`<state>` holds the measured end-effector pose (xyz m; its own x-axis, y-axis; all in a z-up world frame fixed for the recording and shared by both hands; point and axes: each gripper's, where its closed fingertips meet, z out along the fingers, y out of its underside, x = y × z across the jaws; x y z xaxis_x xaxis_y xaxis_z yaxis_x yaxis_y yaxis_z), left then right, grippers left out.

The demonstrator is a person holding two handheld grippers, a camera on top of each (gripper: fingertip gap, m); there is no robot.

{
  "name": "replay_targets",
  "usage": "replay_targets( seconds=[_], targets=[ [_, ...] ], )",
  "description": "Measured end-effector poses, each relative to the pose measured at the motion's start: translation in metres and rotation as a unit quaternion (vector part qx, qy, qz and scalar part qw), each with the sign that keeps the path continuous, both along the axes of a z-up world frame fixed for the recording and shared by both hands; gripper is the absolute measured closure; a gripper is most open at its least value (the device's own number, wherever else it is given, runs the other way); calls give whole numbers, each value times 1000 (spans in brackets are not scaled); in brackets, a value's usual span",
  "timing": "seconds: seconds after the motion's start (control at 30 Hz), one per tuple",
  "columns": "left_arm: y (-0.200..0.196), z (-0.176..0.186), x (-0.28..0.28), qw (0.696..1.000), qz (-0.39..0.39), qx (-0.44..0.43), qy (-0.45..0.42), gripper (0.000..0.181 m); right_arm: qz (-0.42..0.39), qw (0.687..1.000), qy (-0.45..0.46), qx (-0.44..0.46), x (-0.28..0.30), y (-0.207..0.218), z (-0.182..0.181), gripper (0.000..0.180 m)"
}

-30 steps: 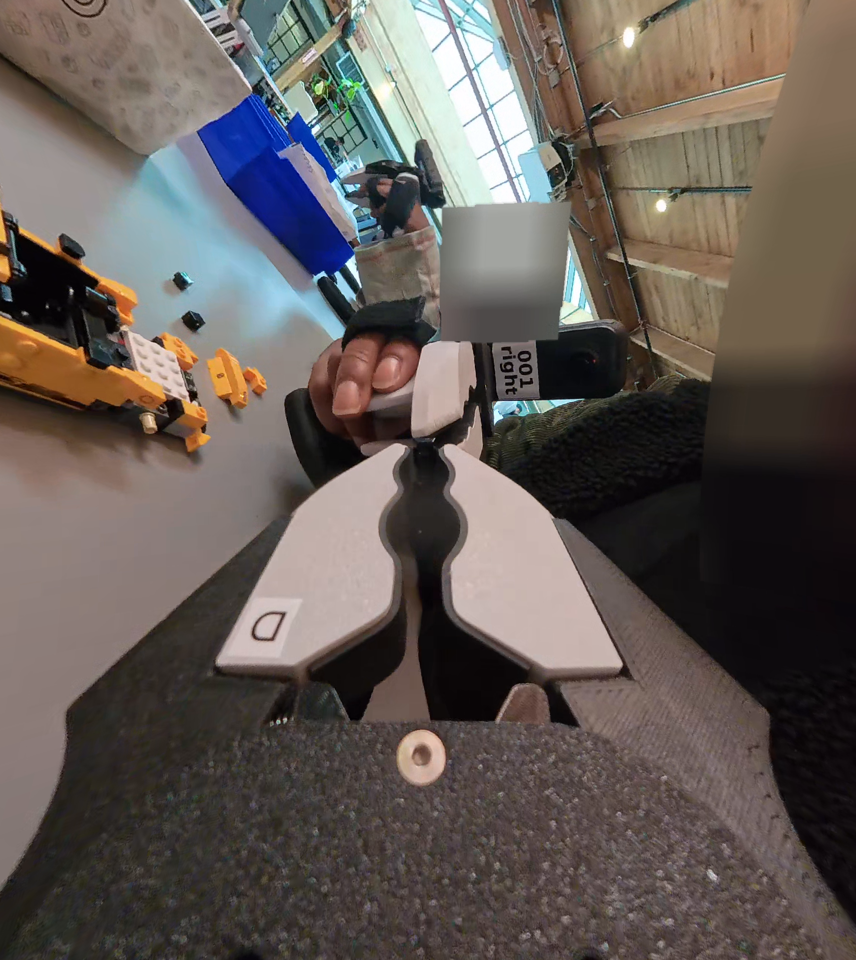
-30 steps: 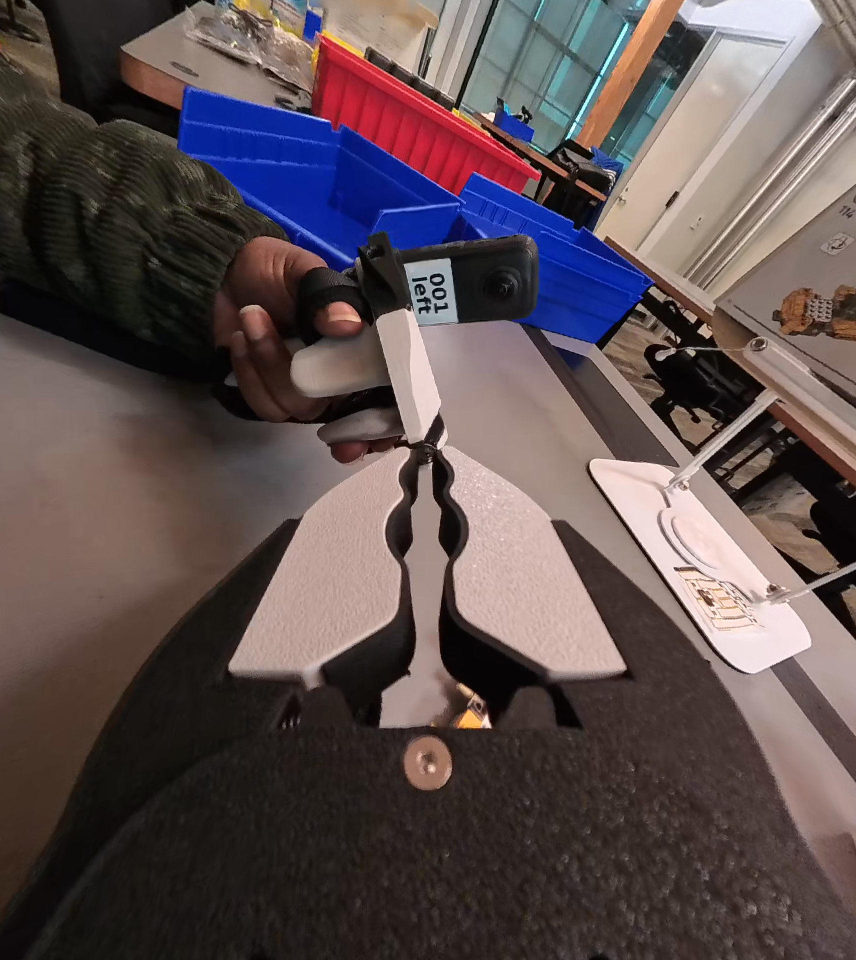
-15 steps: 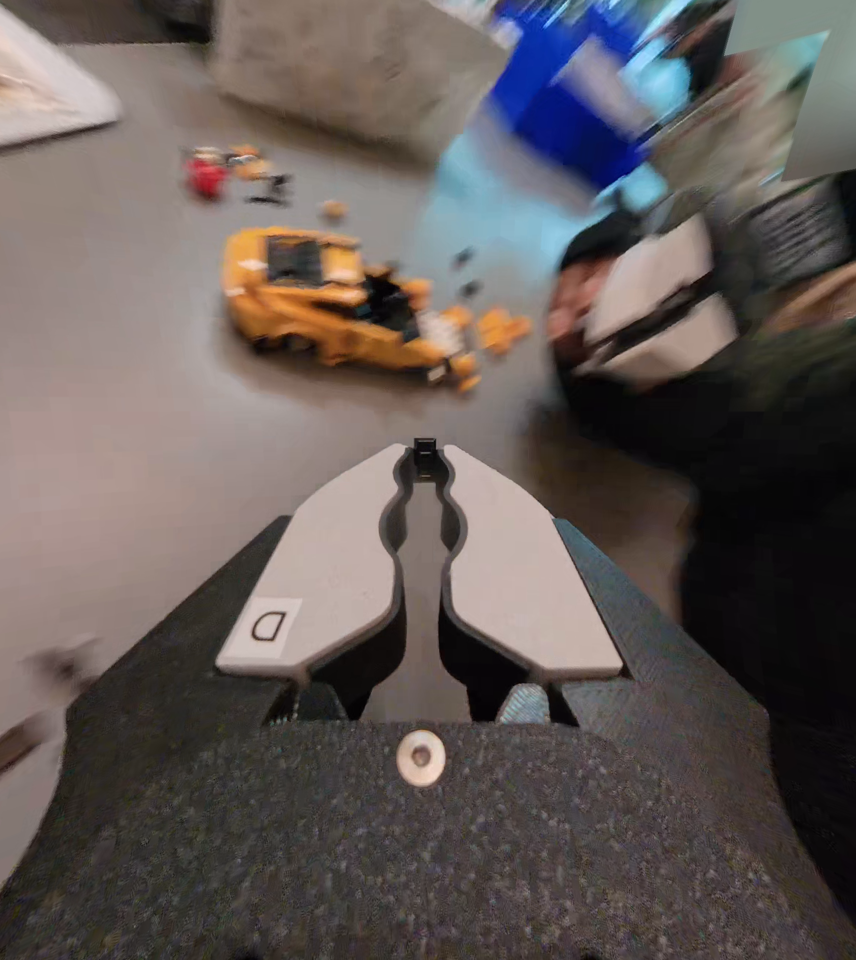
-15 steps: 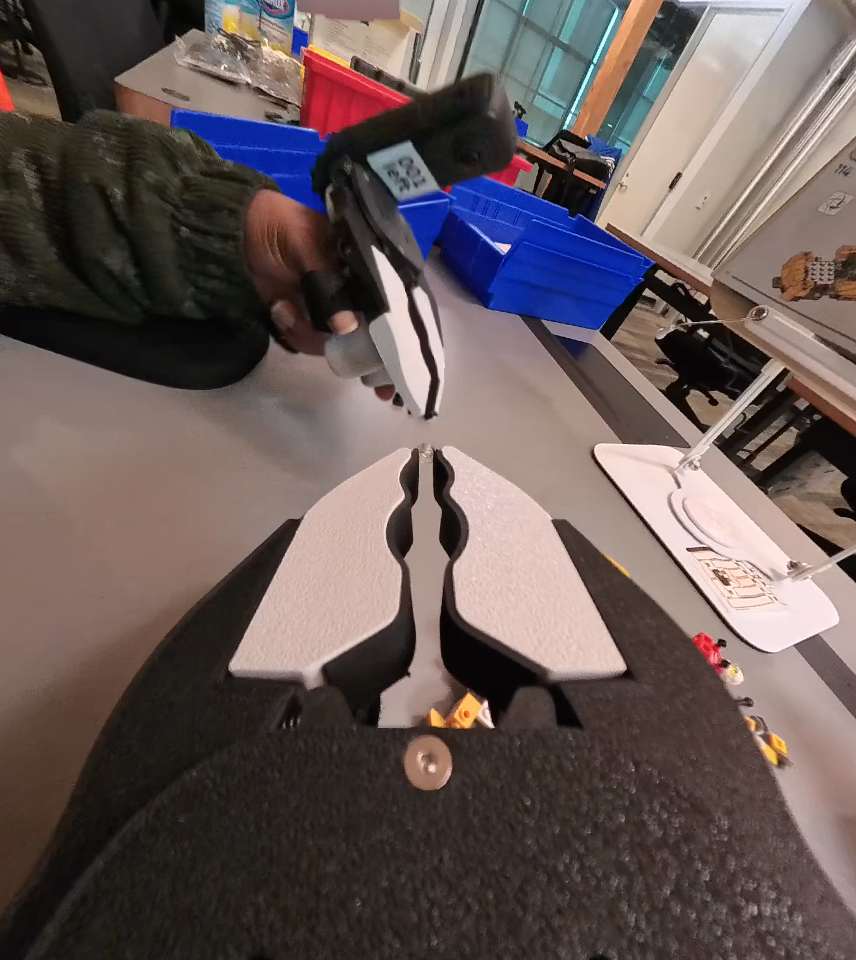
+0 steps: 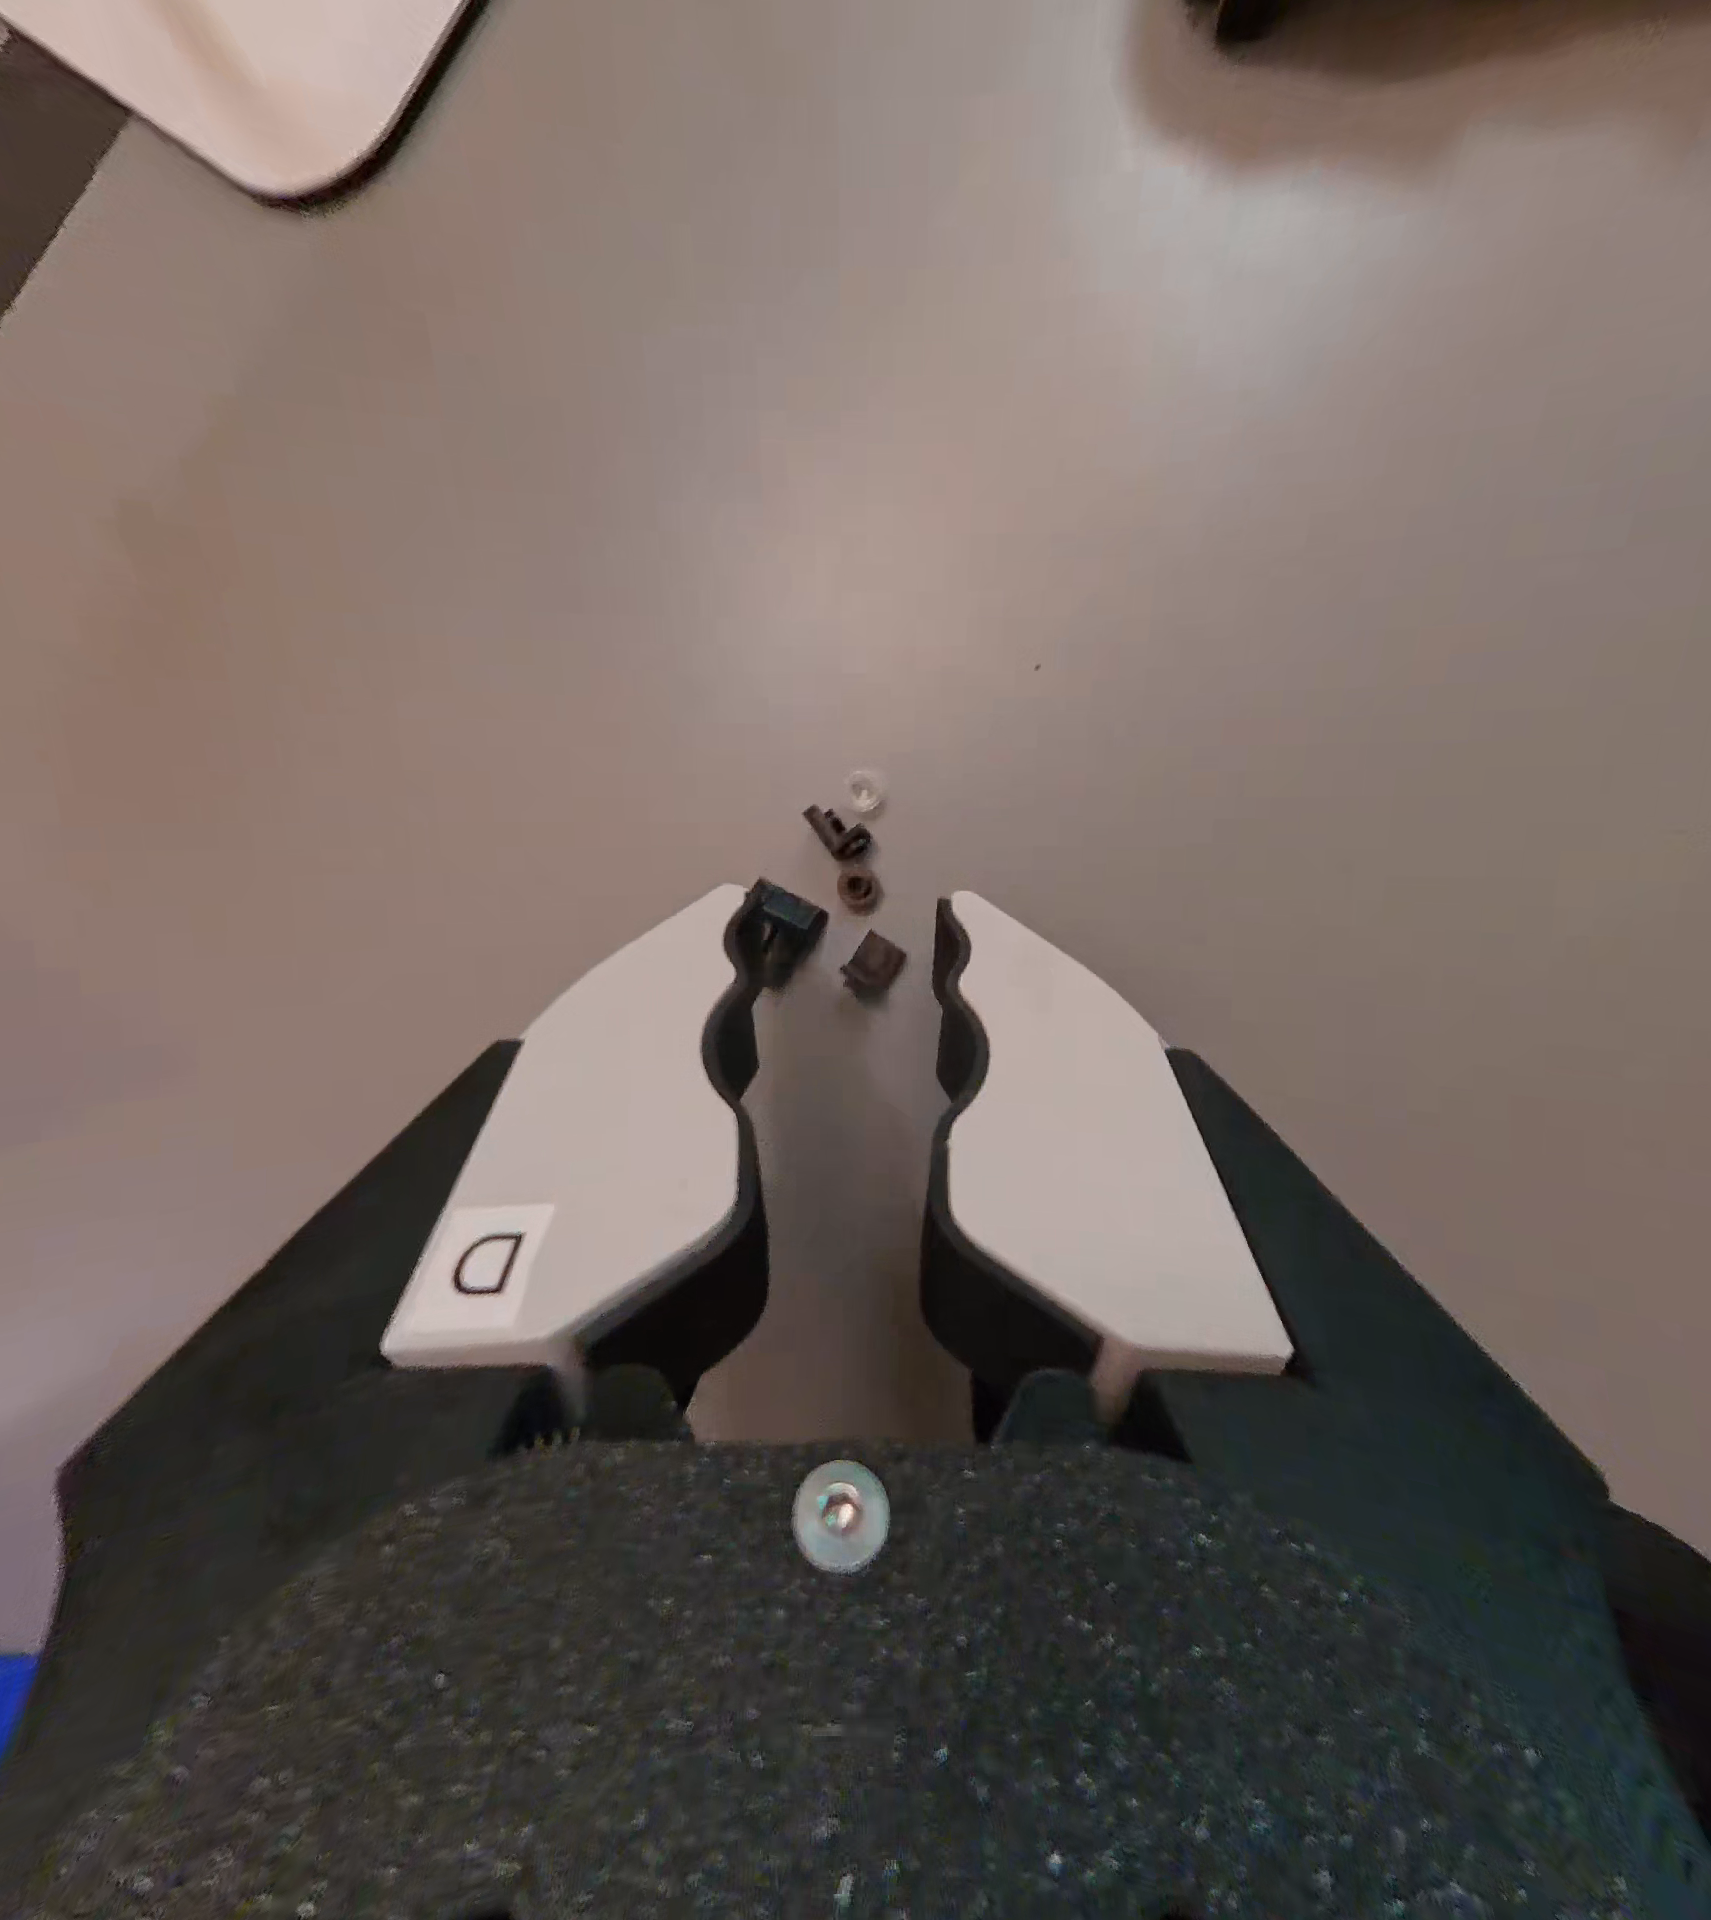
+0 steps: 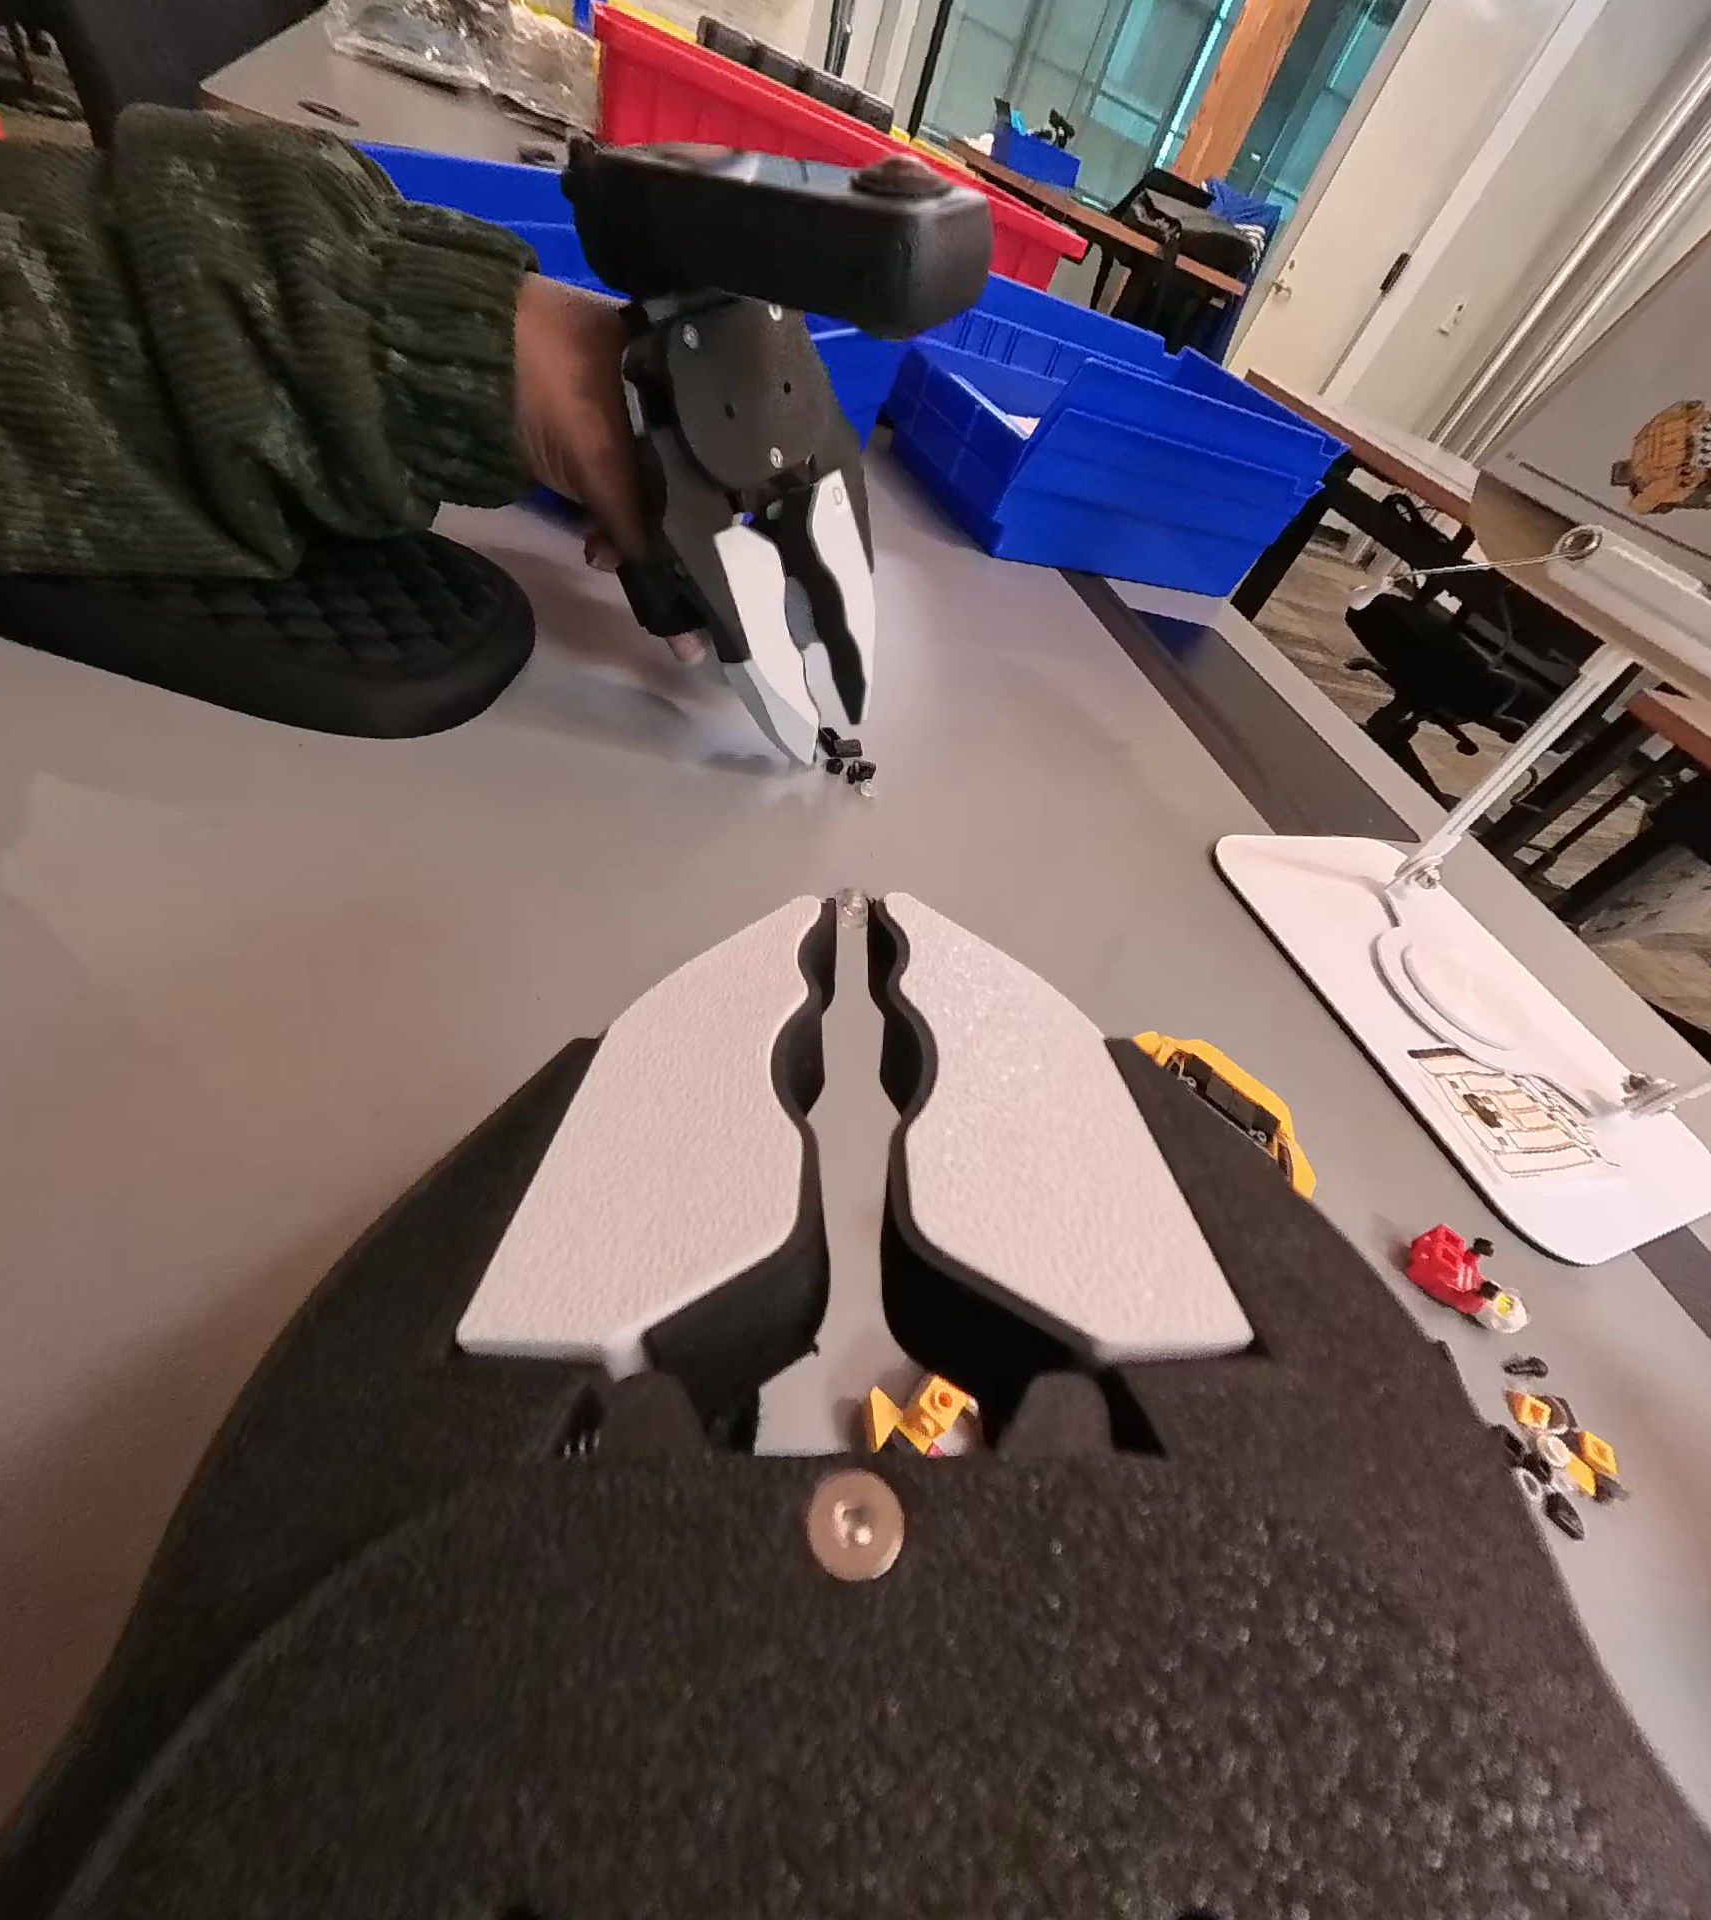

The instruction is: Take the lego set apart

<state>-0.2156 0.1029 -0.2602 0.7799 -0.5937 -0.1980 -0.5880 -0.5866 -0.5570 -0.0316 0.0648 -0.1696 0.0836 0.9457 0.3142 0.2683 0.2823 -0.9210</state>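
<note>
My left gripper [image 5: 840,900] is open and points down at the grey table [image 5: 622,520], over several small black lego pieces [image 5: 872,966] and a clear round stud [image 5: 863,790]. One black piece [image 5: 783,920] lies against the left finger's tip. The right wrist view shows this gripper [image 6: 835,722] held by a hand above those black pieces [image 6: 846,764]. My right gripper [image 6: 851,902] is shut on a tiny clear piece [image 6: 851,906] above the table. The yellow lego car [image 6: 1235,1101] shows partly beside the right gripper's body.
A red piece [image 6: 1443,1257] and a heap of small orange and black pieces [image 6: 1557,1455] lie at right. A white stand base [image 6: 1453,1039] sits near the table's right edge; its corner shows in the left wrist view [image 5: 259,83]. Blue bins [image 6: 1090,457] stand at the back. The gap from one gripper's tips to the other's is roughly 20 cm.
The two grippers were tip to tip; my left gripper pulled away with a black piece, swung down to the table and opened. My right gripper stayed shut.
</note>
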Motion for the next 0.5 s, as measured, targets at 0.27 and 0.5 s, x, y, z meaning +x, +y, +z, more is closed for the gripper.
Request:
replay_targets(
  seconds=[0.27,0.5],
  targets=[
    [-24,64,110,944,-157,41,-288,164,13,1000,19,-3,-1,-4,5,174],
    [-51,89,173,824,-183,-113,-525,164,36,999,25,26,-3,-15,7,174]
  ],
)
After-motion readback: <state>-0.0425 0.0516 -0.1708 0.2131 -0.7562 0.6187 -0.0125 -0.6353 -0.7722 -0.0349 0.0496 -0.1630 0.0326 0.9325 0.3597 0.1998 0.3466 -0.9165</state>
